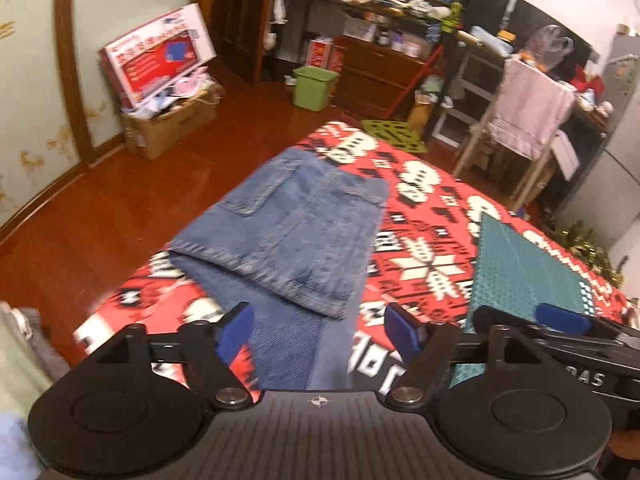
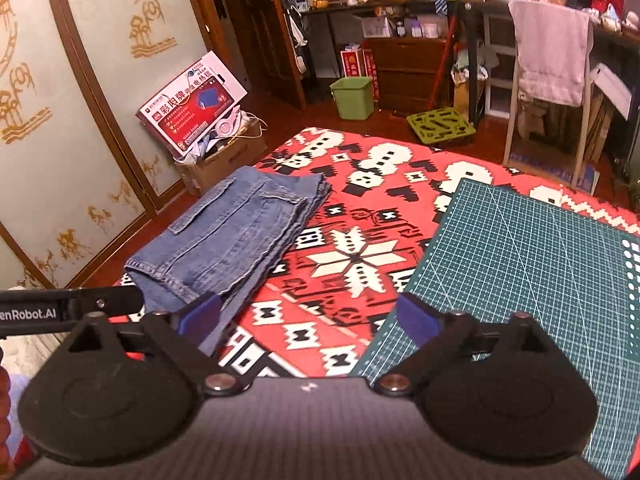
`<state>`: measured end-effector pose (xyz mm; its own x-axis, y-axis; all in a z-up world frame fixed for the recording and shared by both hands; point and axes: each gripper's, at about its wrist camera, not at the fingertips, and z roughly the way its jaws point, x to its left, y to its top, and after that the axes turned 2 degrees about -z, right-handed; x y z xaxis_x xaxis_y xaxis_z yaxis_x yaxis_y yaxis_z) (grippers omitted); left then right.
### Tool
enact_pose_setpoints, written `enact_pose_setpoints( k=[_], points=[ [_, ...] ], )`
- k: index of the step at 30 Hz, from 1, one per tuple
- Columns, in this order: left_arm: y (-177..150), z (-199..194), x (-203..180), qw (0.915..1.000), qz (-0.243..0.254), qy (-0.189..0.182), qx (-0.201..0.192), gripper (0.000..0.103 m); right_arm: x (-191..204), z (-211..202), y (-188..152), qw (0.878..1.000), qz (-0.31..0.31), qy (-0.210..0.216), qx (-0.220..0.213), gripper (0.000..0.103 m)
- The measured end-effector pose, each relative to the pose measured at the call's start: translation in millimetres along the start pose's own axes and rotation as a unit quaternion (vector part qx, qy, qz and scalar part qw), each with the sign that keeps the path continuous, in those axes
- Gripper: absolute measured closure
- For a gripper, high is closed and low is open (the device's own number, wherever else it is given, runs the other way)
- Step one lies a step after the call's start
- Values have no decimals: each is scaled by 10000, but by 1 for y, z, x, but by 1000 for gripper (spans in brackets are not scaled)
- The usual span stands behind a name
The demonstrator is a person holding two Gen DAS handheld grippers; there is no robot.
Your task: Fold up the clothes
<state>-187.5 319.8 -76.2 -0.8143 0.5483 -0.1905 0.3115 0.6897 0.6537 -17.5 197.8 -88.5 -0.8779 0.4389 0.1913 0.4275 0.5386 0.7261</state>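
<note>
Tools both wide, empty: left tool above folded jeans, right tool beside

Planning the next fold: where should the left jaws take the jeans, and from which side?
Grip the jeans at the single-layer leg end nearest the open left gripper. It sticks out flat from under the folded stack, so come in low from the near side and pinch its edge.
</note>
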Motion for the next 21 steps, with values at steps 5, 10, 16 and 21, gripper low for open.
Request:
enact_pose_setpoints(
  k=[5,10,16,21],
  points=[
    [-11,-18,21,9995,-242,123,129,23,20,-17,-11,10000,-5,-4,96,1],
    [0,-26,27,9988,-308,359,101,19,35,-28,-17,9997,-106,-132,203,1],
    [5,-36,25,9968,-96,738,300,21,53,-44,-10,9975,-84,-680,189,1],
    [2,-55,32,9974,-118,665,241,20,63,-59,-2,9968,-105,-792,5,0]
  ],
)
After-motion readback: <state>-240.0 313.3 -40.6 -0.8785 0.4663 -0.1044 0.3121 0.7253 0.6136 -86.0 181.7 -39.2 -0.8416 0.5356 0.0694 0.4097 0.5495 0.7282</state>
